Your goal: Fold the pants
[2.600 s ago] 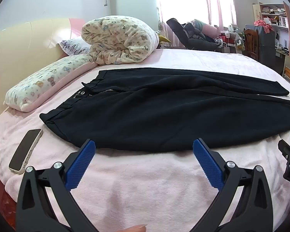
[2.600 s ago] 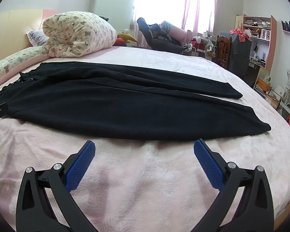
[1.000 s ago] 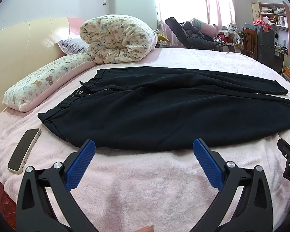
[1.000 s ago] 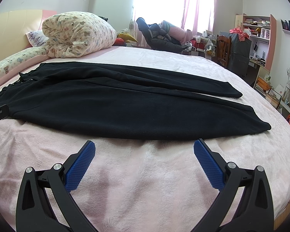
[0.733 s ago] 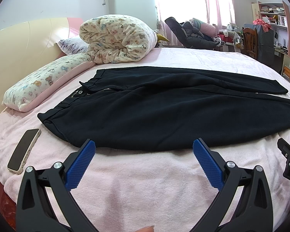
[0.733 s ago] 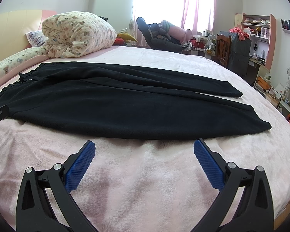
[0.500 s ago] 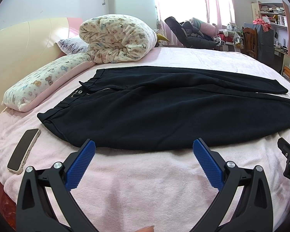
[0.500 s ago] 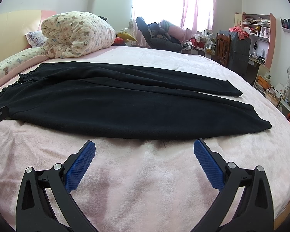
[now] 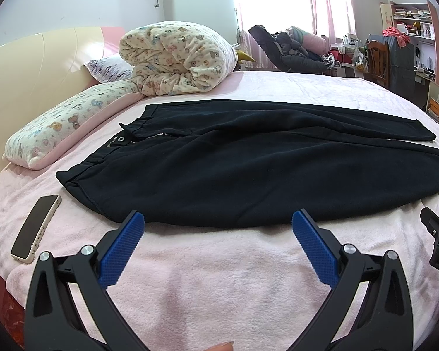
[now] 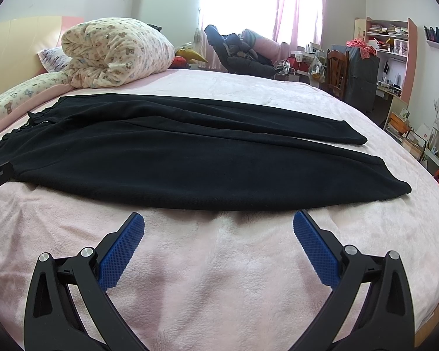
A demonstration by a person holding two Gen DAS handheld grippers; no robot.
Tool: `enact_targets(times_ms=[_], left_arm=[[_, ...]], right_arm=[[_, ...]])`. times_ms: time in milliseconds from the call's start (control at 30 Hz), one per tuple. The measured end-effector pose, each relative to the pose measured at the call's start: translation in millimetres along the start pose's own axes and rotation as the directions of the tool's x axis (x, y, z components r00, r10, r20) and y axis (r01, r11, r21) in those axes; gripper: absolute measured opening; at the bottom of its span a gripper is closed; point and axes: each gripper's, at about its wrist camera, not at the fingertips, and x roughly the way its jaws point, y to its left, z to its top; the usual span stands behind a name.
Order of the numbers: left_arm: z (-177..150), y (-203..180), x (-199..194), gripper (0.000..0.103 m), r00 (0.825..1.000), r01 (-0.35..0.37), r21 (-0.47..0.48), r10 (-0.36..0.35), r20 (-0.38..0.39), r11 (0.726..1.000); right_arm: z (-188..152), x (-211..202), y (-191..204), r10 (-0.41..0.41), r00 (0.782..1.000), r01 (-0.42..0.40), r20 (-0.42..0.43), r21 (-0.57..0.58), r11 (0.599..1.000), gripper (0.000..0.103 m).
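Black pants (image 9: pixel 248 163) lie flat across the pink bed, waistband to the left, both legs running right. They also show in the right wrist view (image 10: pixel 172 158), where the leg cuffs end at the right. My left gripper (image 9: pixel 218 219) is open and empty, just in front of the near edge of the pants by the waist end. My right gripper (image 10: pixel 218 219) is open and empty, just in front of the near leg. Neither touches the cloth.
A phone (image 9: pixel 35 232) lies on the pink blanket (image 9: pixel 219 278) at the left. A rolled patterned quilt (image 9: pixel 175 58) and a pillow (image 9: pixel 67 125) lie by the headboard. A chair, desk and shelves (image 10: pixel 389 58) stand beyond the bed's right side.
Both grippers have drifted very slightly; the view is almost the same. The pants have not moved and both grippers stay open.
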Motion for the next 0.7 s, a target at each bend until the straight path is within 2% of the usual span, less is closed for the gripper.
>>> enact_targets(times_ms=[700], left_arm=[[0.1, -0.1, 0.1, 0.101, 1.0, 0.0, 0.0, 0.0, -0.001, 1.0]], right_arm=[[0.7, 1.3, -2.7, 0.002, 1.0, -0.002, -0.001, 0.003, 1.0, 0.102]])
